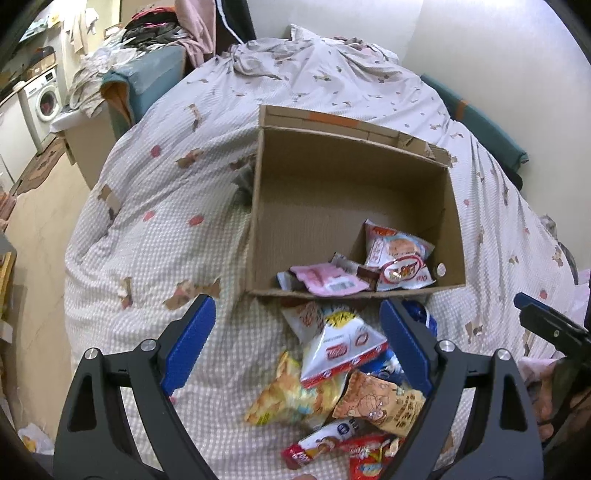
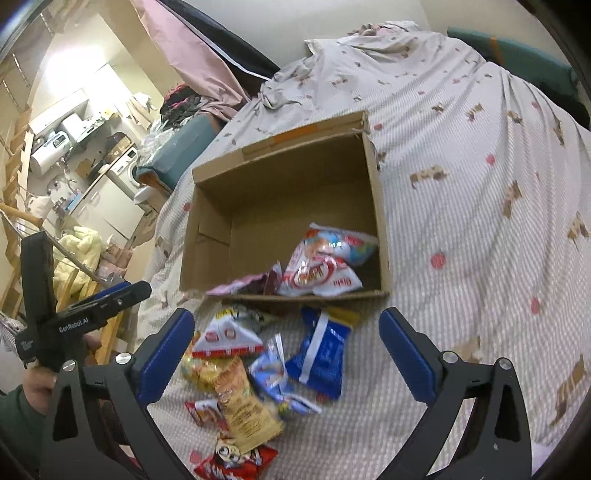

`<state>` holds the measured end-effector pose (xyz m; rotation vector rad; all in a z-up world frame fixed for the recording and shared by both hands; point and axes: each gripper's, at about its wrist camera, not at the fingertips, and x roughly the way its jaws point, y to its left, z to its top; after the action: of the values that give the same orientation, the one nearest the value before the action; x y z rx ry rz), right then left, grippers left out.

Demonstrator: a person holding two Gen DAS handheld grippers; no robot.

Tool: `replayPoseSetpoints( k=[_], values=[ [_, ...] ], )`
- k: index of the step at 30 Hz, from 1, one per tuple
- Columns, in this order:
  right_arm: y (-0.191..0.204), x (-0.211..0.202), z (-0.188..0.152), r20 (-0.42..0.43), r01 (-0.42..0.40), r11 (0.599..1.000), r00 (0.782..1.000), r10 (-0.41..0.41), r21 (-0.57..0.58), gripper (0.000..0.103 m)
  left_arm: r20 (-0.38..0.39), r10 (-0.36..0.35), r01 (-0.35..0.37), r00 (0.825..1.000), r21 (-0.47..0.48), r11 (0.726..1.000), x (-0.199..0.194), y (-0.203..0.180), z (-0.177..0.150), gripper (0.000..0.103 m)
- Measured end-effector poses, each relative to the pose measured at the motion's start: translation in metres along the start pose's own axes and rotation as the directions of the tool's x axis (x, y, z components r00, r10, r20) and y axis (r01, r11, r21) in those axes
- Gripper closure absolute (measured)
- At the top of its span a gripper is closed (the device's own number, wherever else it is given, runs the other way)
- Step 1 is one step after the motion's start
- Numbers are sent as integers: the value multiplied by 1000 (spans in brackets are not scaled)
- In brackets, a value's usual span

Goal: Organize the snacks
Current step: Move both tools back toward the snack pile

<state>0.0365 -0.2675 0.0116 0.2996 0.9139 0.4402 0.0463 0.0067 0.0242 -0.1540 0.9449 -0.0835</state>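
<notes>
An open cardboard box (image 1: 332, 184) (image 2: 258, 184) sits on the bed and holds a few snack packets (image 1: 399, 254) (image 2: 325, 266) at its near right corner. A pile of loose snack packets (image 1: 332, 380) (image 2: 251, 384) lies on the bedspread just in front of the box. My left gripper (image 1: 299, 325) is open and empty above the pile. My right gripper (image 2: 288, 339) is open and empty above the pile, with a blue packet (image 2: 325, 354) between its fingers. The right gripper also shows at the right edge of the left wrist view (image 1: 546, 321), and the left gripper at the left of the right wrist view (image 2: 92, 306).
The bed is covered by a checked, patterned bedspread (image 1: 166, 229) (image 2: 480, 221), rumpled at the far end. A washing machine (image 1: 42, 99), cluttered counters and a heap of clothes (image 1: 155, 33) stand beyond the bed's left side. A wall runs along the bed's right.
</notes>
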Motion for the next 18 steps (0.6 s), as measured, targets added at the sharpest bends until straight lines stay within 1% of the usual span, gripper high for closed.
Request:
replayPoseSetpoints(
  k=[2, 8, 11, 12, 13, 14, 16, 18],
  values=[
    [1, -4, -8, -8, 2, 1000, 1000, -2, -1, 1, -4, 14, -14, 1000, -9, 1000, -4, 4, -6, 14],
    [3, -3, -24, -57, 0, 1000, 998, 1, 17, 1, -39, 21, -23, 999, -64, 998, -8, 21, -20, 14],
    [3, 8, -34, -144, -16, 999, 989, 21, 33, 1, -68, 36, -40, 997, -64, 997, -8, 26, -29, 14],
    [2, 15, -39, -190, -34, 998, 981, 42, 47, 1, -81, 47, -53, 996, -63, 997, -7, 27, -32, 14],
    [2, 27, -48, -270, -46, 997, 961, 63, 65, 1, -96, 55, -62, 994, -65, 996, -6, 29, -35, 14],
    [3, 35, -56, -328, -53, 995, 942, 77, 80, 1, -108, 58, -65, 992, -69, 995, -5, 31, -38, 14],
    [5, 58, -81, -477, -60, 991, 872, 110, 119, 1, -134, 46, -58, 990, -89, 994, -2, 35, -44, 14],
    [9, 75, -101, -564, -51, 988, 816, 124, 143, 1, -150, 32, -48, 988, -103, 994, 0, 36, -48, 14]
  ],
)
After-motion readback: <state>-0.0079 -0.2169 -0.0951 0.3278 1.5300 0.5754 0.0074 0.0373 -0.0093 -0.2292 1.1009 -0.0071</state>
